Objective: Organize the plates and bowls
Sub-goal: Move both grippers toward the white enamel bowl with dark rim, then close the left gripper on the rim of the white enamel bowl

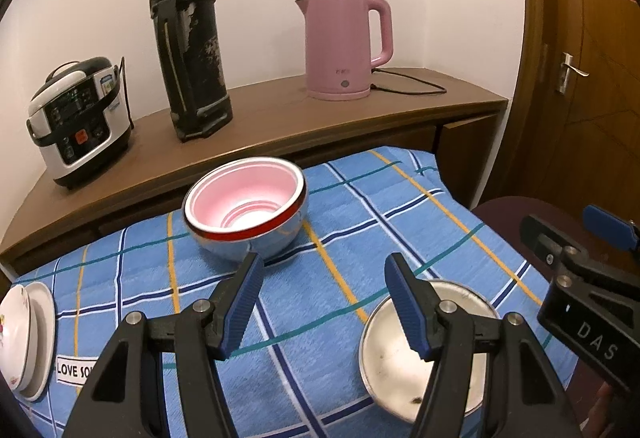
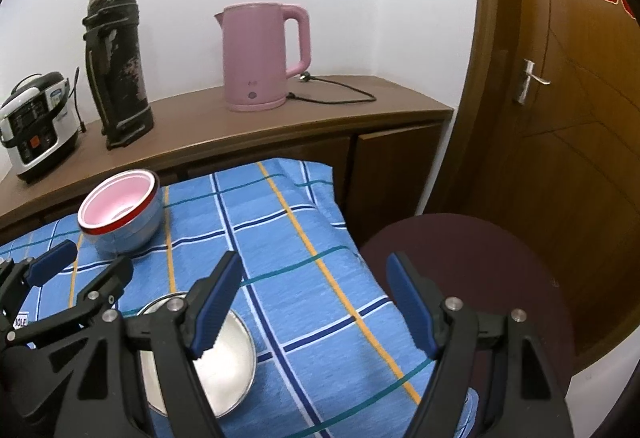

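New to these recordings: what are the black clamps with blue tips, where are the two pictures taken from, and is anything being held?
Each clamp is a hand-held gripper that a person carries; a camera on it looks forward along its jaws. One picture comes from the left gripper, the other from the right gripper. Both have open jaws and hold nothing. On the blue checked cloth stand a pink-lined bowl, a steel bowl nearer the grippers, and white plates at the left edge. Behind, a cabinet carries a cooker, a flask and a pink kettle.
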The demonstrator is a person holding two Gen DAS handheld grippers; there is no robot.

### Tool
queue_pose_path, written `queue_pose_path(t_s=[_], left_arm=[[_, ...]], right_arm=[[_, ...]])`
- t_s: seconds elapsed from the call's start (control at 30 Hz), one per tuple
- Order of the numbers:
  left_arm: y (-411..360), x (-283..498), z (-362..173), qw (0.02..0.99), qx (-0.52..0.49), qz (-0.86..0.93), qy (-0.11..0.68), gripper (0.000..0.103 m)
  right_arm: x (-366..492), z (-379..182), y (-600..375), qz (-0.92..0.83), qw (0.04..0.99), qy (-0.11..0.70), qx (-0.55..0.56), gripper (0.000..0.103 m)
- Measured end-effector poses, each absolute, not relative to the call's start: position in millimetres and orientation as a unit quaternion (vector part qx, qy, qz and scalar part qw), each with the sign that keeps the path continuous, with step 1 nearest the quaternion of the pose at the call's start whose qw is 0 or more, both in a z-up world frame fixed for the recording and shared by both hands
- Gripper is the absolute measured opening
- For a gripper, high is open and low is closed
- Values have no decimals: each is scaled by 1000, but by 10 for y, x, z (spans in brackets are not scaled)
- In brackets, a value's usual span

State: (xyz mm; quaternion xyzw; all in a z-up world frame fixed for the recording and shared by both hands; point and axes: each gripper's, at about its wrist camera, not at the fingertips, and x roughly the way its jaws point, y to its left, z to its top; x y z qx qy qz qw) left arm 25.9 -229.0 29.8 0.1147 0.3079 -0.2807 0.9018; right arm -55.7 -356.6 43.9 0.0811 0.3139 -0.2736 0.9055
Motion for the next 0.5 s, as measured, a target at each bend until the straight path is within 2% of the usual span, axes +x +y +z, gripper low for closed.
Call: queue_pose_path(t_s=[0.27, 0.33, 0.47, 0.5], left_arm=[[-2032, 328, 264, 898, 102, -284, 320, 65], [-1990, 342, 251, 896, 97, -286, 327, 65], [-2014, 295, 228, 885, 89, -308, 337, 65], [-2036, 277, 226, 883, 92, -312, 338, 65]], right_arm=[[-570, 335, -3485, -225, 915, 323, 87, 71], [-568, 283, -3484, -208, 916, 329, 96, 58], [-579, 184, -3496, -182, 915, 341, 116, 50], [-587, 165, -3501, -174, 915, 343, 121, 44]])
